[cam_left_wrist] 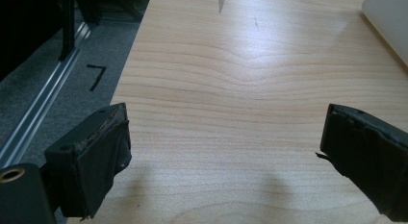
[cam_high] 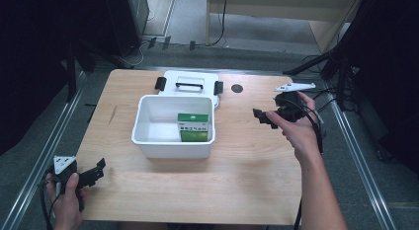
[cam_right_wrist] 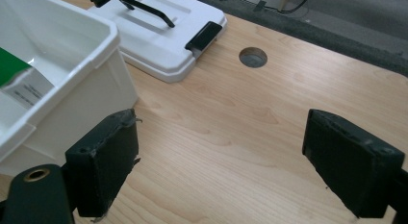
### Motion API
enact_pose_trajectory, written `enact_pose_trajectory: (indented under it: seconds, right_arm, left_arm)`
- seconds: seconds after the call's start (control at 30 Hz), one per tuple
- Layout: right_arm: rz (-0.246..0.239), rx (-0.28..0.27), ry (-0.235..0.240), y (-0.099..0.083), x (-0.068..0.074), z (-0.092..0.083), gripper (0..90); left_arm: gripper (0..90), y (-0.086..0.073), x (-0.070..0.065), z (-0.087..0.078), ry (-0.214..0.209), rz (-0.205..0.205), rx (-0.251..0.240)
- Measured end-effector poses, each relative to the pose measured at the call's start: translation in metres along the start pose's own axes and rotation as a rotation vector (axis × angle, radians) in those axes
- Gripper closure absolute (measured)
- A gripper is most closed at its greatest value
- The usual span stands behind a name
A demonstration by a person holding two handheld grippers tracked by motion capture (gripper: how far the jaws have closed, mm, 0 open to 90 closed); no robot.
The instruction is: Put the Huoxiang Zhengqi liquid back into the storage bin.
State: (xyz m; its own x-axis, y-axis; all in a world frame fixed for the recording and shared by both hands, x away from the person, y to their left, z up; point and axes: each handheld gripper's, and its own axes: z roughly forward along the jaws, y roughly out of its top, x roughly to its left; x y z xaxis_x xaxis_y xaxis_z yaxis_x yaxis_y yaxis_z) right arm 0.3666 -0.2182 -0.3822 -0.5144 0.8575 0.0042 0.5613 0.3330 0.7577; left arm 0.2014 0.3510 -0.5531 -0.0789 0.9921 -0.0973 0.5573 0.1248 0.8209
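Note:
A white plastic bin (cam_high: pixel 170 141) stands in the middle of the wooden table (cam_high: pixel 237 166), with a green and white box (cam_high: pixel 193 127) lying inside at its right. In the right gripper view the bin (cam_right_wrist: pixel 77 84) and a corner of the box (cam_right_wrist: pixel 19 80) are at the left. Behind the bin lies its white lid (cam_high: pixel 190 84) with a black handle and latches, seen as the lid (cam_right_wrist: pixel 163 36) in the right gripper view. My left gripper (cam_high: pixel 96 171) hovers open over the table's near left corner, its jaws wide apart above bare wood (cam_left_wrist: pixel 226 137). My right gripper (cam_high: pixel 264 116) is open to the right of the bin, holding nothing (cam_right_wrist: pixel 219 152).
A round cable hole (cam_high: pixel 237 88) is in the table behind the right gripper, and the hole (cam_right_wrist: pixel 253 56) also appears in the right gripper view. Metal rails (cam_high: pixel 44 156) run along both sides of the table. Grey floor and dark stands surround it.

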Motion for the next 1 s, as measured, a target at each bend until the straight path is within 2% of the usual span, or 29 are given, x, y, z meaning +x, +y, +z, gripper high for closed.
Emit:
enact_pose_trajectory:
  seconds: [0.17,0.2,0.23,0.27,0.43,0.5,0.57,0.7,0.77,0.87,1.0]
  right_arm:
    - [0.007,-0.012,-0.022,-0.016,-0.004,0.000,3.8]
    - [0.019,-0.039,-0.050,-0.026,-0.006,-0.001,2.4]
    - [0.019,-0.039,-0.050,-0.026,-0.006,-0.001,2.4]
    - [0.039,-0.064,-0.072,-0.035,-0.008,-0.003,0.2]
    - [0.073,-0.108,-0.072,-0.054,-0.014,-0.007,0.0]
    - [0.087,-0.132,-0.095,-0.067,-0.019,-0.010,0.0]
    - [0.093,-0.138,-0.099,-0.070,-0.020,-0.011,0.0]
    - [0.123,-0.181,-0.129,-0.089,-0.027,-0.018,0.0]
    - [0.128,-0.184,-0.133,-0.092,-0.027,-0.019,0.0]
    - [0.143,-0.187,-0.152,-0.110,-0.031,-0.020,0.0]
    - [0.153,-0.187,-0.146,-0.122,-0.033,-0.021,0.0]
  left_arm:
    - [4.2,0.000,0.000,0.000,0.001,0.003,0.000]
    - [4.2,0.000,0.000,0.000,0.001,0.003,-0.001]
    - [4.2,0.000,0.000,0.000,0.001,0.004,0.000]
    - [4.2,0.000,0.000,0.000,0.001,0.004,0.000]
    - [4.2,0.000,0.000,0.000,0.001,0.002,-0.002]
    - [4.2,0.000,0.000,0.000,0.002,0.004,-0.001]
    - [4.2,0.000,0.000,0.000,0.002,0.002,-0.002]
    - [4.2,0.000,0.000,0.000,0.004,0.004,-0.003]
    - [4.2,0.000,0.000,0.000,0.004,0.004,-0.002]
    - [4.2,0.000,0.000,-0.001,0.003,0.006,-0.001]
    - [4.2,0.000,0.000,-0.001,0.003,0.005,-0.002]
